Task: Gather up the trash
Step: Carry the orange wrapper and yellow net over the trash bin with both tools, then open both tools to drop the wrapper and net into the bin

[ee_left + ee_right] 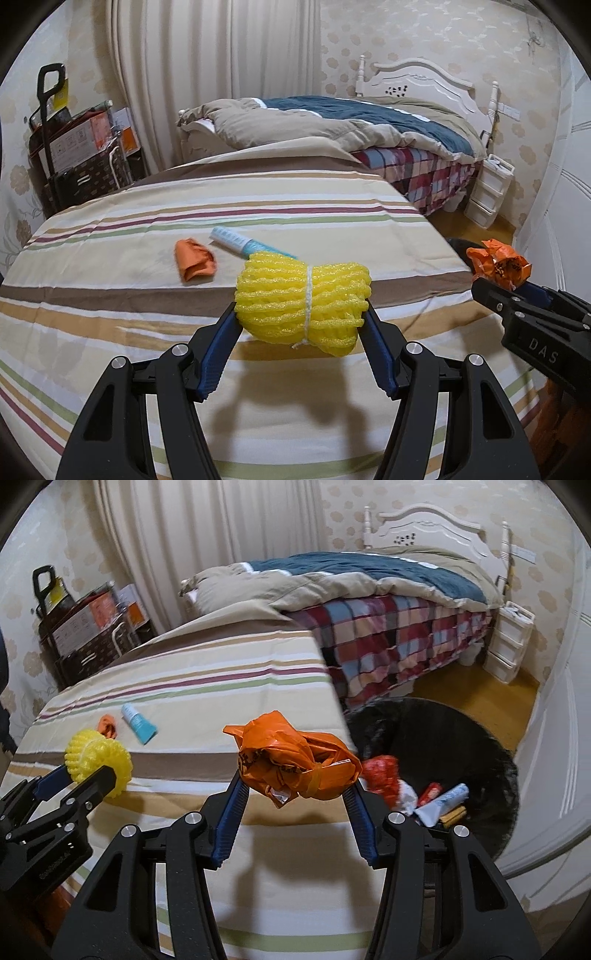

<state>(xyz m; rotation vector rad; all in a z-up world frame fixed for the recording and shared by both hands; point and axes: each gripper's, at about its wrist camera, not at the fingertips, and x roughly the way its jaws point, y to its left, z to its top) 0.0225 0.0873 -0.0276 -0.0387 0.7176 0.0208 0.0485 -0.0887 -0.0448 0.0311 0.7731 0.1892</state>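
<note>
- A bedroom: curtains, a white-headboard bed behind.
- The striped sheet carries an orange scrap and a tube.
- A black bin sits beside it, holding wrappers.
- The left gripper clenches a yellow foam net; the right gripper clamps an orange bag, both lifted above the sheet.

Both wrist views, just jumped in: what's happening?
A person is collecting trash off a striped bed. The left gripper holds a yellow foam net; the right gripper holds an orange bag beside the black bin. An orange scrap and a tube lie on the bed.
</note>
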